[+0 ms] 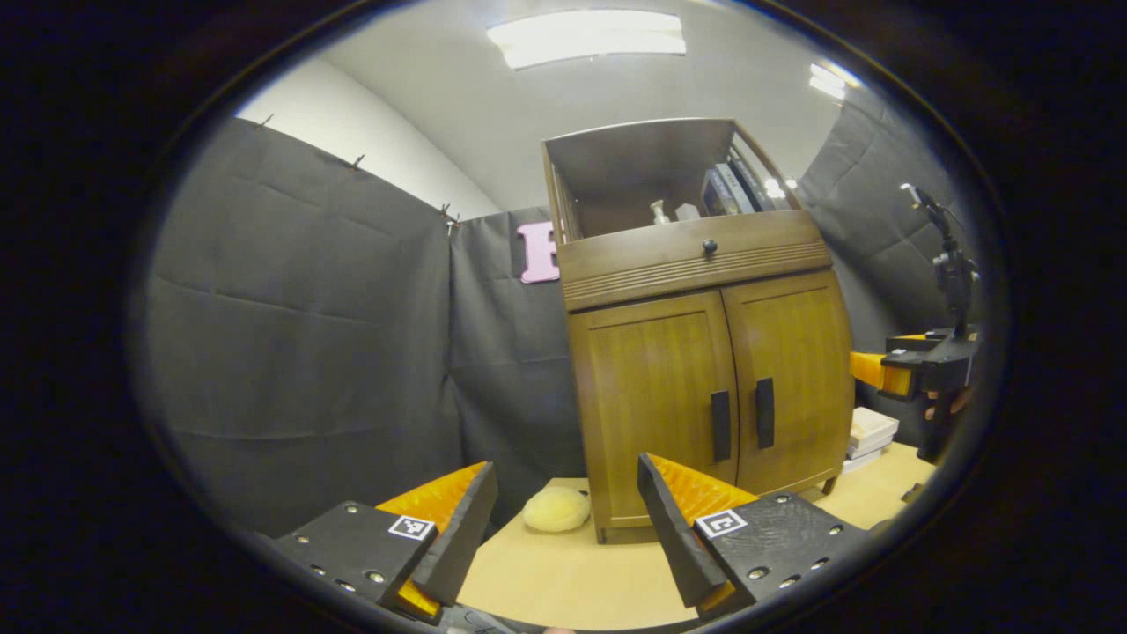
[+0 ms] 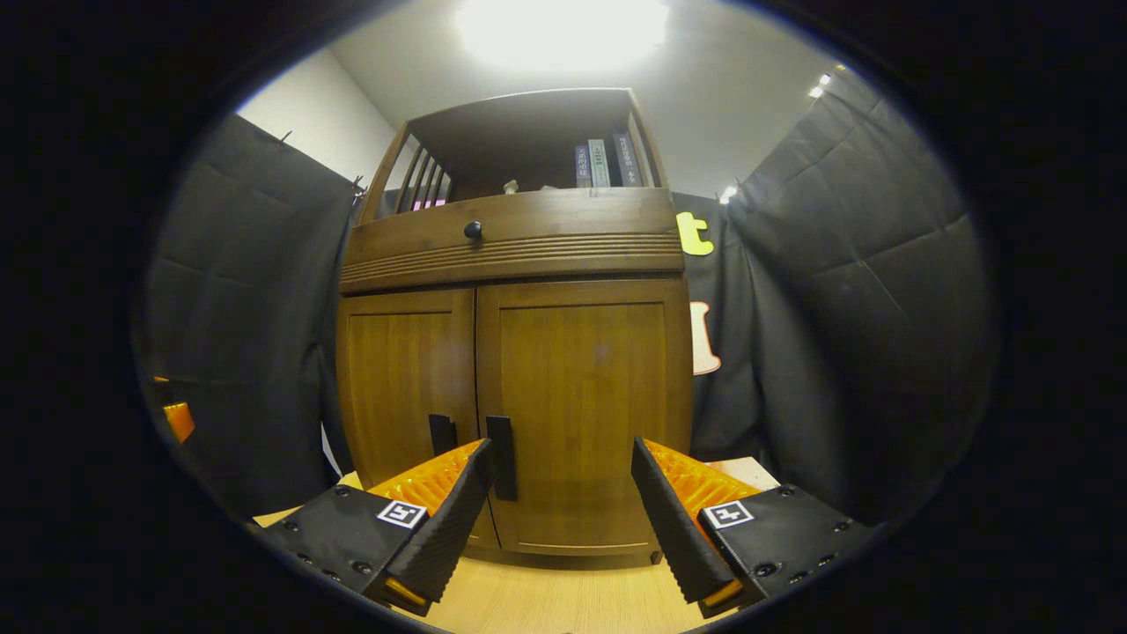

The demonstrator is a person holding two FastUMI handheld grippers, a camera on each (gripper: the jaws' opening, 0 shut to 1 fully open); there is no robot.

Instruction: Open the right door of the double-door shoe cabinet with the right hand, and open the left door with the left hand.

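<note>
Doors of the shoe cabinet sit closed in both views. In the left gripper view the cabinet stands right of centre on the bench, its left door and right door meeting at two dark vertical handles. The left gripper at the bottom has its fingers spread apart, grasping nothing. A pale round lump lies by the cabinet's lower left corner. The right gripper shows at the right edge, held by a hand. In the right gripper view its own fingers are released, the right door's handle just above the left-hand finger; I cannot tell whether they touch.
</note>
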